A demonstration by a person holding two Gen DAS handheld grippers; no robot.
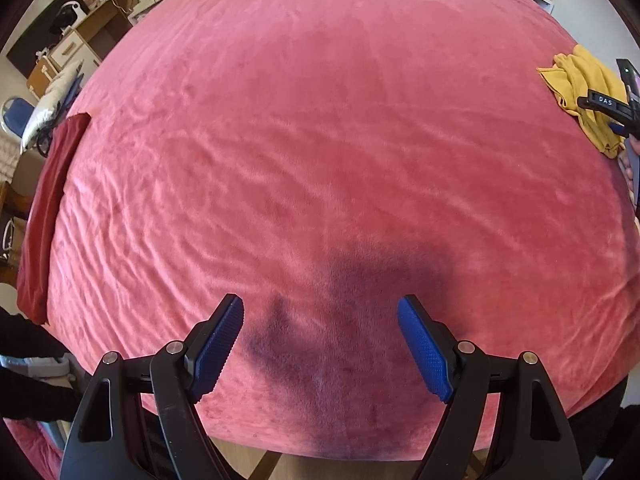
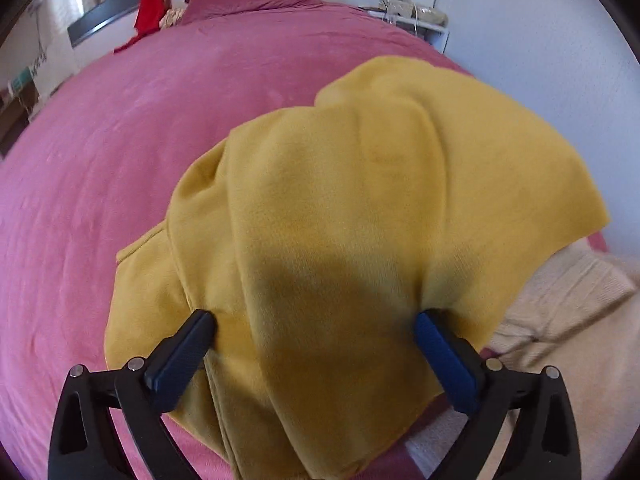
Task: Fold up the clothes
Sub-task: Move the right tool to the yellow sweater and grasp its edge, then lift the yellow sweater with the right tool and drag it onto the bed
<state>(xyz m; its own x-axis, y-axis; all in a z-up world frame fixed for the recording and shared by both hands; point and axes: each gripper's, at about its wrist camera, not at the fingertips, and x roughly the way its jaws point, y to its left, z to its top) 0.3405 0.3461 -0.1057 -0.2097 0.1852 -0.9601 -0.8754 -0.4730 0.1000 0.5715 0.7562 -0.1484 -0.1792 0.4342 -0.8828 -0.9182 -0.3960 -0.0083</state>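
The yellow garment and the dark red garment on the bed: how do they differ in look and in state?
The yellow garment lies crumpled in a loose heap near one edge of the pink bedspread; the dark red garment lies flat along the opposite edge, seemingly folded. The right gripper straddles the yellow garment with wide jaws; no gripper is near the dark red one. The left gripper is open over bare bedspread. Both are plain, single-coloured cloth.
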